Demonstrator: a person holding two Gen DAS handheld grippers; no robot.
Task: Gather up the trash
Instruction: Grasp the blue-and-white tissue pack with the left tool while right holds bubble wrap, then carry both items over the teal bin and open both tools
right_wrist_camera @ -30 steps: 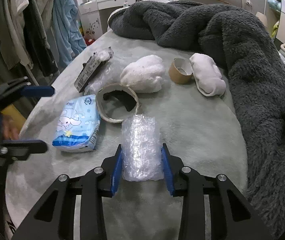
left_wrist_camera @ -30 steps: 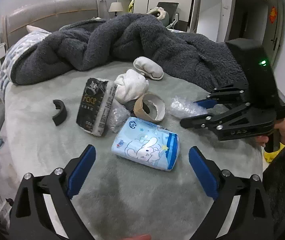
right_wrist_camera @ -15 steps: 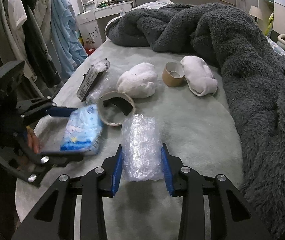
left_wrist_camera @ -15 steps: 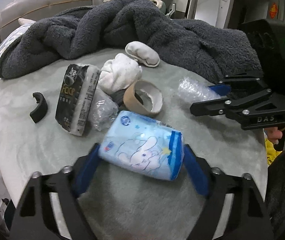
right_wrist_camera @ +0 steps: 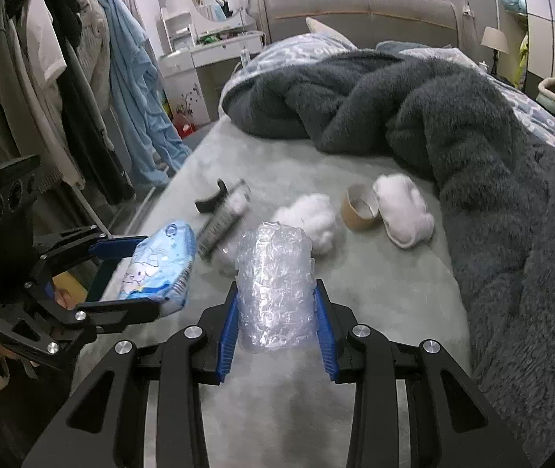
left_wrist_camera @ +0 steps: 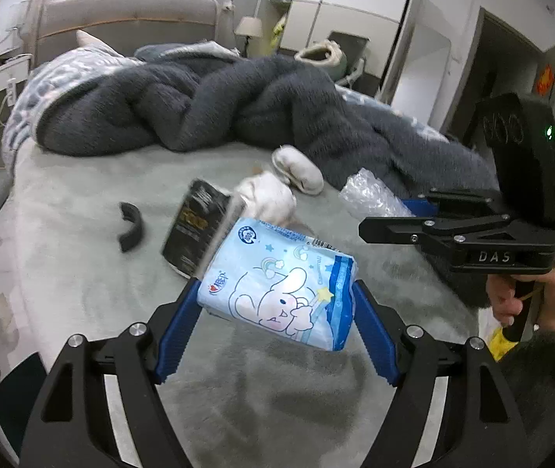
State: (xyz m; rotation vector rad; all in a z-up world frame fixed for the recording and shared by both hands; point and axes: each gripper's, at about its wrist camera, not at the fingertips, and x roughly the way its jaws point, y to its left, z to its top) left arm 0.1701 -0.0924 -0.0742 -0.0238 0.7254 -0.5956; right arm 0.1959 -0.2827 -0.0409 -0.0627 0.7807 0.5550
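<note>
Both held items have risen off the bed since half a second ago, when the tissue pack and the plastic wrap still lay on the cover. From the left wrist view, the left gripper (left_wrist_camera: 276, 327) clamps a soft, glossy blue tissue pack (left_wrist_camera: 277, 284) printed with a cartoon rabbit, lifted clear above the pale green bed cover (left_wrist_camera: 63, 273). The pack hides whatever lies directly behind it; a black packet (left_wrist_camera: 193, 230) and a white fluffy bundle (left_wrist_camera: 267, 199) are blurred and partly covered. A curved black piece (left_wrist_camera: 129, 226) lies apart to the left. The right gripper (left_wrist_camera: 386, 216) appears side-on, crinkled clear plastic wrap (left_wrist_camera: 367, 197) sticking out of it. A shaggy dark grey blanket (left_wrist_camera: 207, 105) is heaped behind. From the right wrist view, the right gripper (right_wrist_camera: 275, 321) squeezes the plastic wrap (right_wrist_camera: 273, 284), a bumpy see-through roll, above the cover (right_wrist_camera: 375, 292). The left gripper (right_wrist_camera: 125, 273) holds the tissue pack (right_wrist_camera: 160, 265) at left. Beyond lie a cardboard ring (right_wrist_camera: 359, 212), a white padded slipper (right_wrist_camera: 404, 210) and a white bundle (right_wrist_camera: 310, 218); the black packet (right_wrist_camera: 221, 224) is smeared.
</note>
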